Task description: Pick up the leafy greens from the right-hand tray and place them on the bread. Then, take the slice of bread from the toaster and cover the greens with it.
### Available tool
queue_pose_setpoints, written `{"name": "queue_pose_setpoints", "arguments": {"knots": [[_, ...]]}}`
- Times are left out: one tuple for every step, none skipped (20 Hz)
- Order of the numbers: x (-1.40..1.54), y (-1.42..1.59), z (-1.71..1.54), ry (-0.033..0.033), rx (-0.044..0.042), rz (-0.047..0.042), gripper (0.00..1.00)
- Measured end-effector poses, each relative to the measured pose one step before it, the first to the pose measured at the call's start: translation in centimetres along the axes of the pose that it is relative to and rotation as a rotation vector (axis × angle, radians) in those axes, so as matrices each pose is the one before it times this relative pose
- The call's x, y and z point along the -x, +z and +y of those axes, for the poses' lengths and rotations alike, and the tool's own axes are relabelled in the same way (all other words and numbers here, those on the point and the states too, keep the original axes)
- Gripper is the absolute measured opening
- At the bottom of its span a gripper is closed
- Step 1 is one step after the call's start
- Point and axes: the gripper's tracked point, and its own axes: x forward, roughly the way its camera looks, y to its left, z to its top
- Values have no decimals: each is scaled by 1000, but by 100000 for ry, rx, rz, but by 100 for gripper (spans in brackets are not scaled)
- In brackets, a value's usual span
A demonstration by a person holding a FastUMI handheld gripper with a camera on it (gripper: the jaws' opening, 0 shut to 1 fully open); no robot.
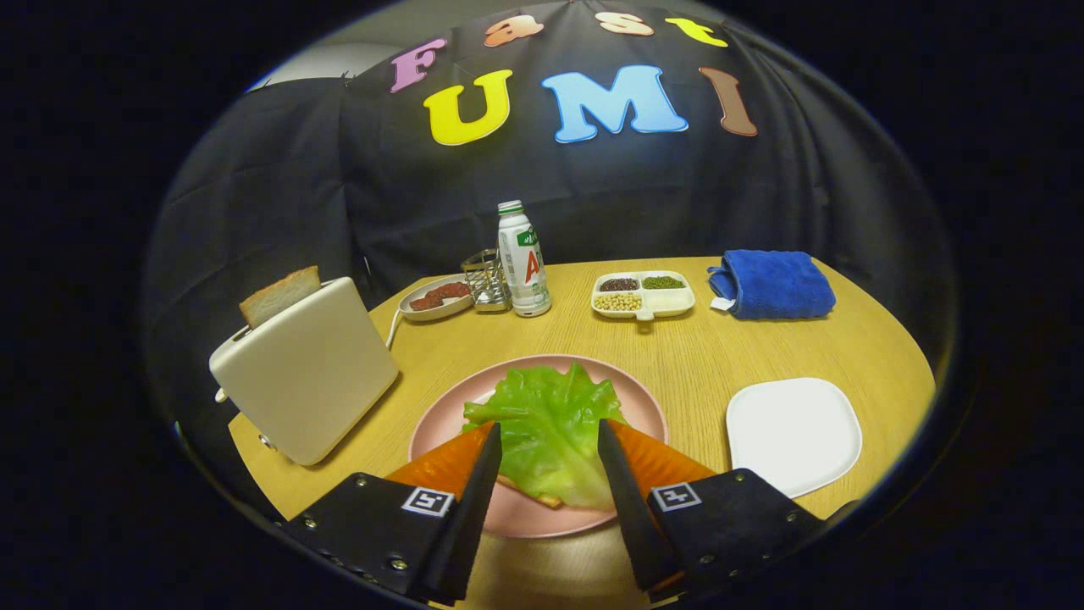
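A green lettuce leaf (549, 424) lies on the pink plate (440, 428), covering a bread slice whose crust edge (542, 498) peeks out at the near side. My gripper (549, 436) hangs open over the plate, its fingers either side of the leaf without pressing on it. To the left stands a cream toaster (305, 377) with a slice of bread (279, 295) sticking up from its slot. On the right lies a white square tray (793, 432) with nothing on it.
Along the back of the round wooden table (694, 356) stand a white bottle (523, 258), a metal rack (486, 280), a small dish of reddish food (434, 298), a divided tray of beans (644, 293) and a folded blue towel (772, 284).
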Motion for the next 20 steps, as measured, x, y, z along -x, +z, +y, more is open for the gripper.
{"name": "queue_pose_setpoints", "arguments": {"knots": [[264,382,157,-632,65,-1221,70],[259,423,197,-808,-423,-1067,70],[330,461,467,-421,-939,-1437,70],[247,609,590,-799,-1076,-1338,70],[303,447,534,-1692,-1091,-636,70],[246,600,959,-84,-1118,-1010,70],[194,478,1377,112,-1316,-717,70],[111,547,1544,1196,-512,-1130,70],[75,448,1630,997,484,-963,70],[14,606,1654,1219,1000,-1478,70],[-58,387,1686,975,553,-1179,70],[-38,416,1782,972,-550,-418,70],[-46,226,1893,2016,-1898,-71,70],[-146,389,2394,4118,-2637,-738,70],[-255,377,1990,3102,-2142,-672,70],[-277,149,1593,2028,-1006,48,70],[-270,-67,1475,2228,-291,211,70],[-377,-60,1440,1656,144,27,70],[-301,-64,1173,941,526,-253,70],[-382,-31,983,215,1081,-332,70]]}}
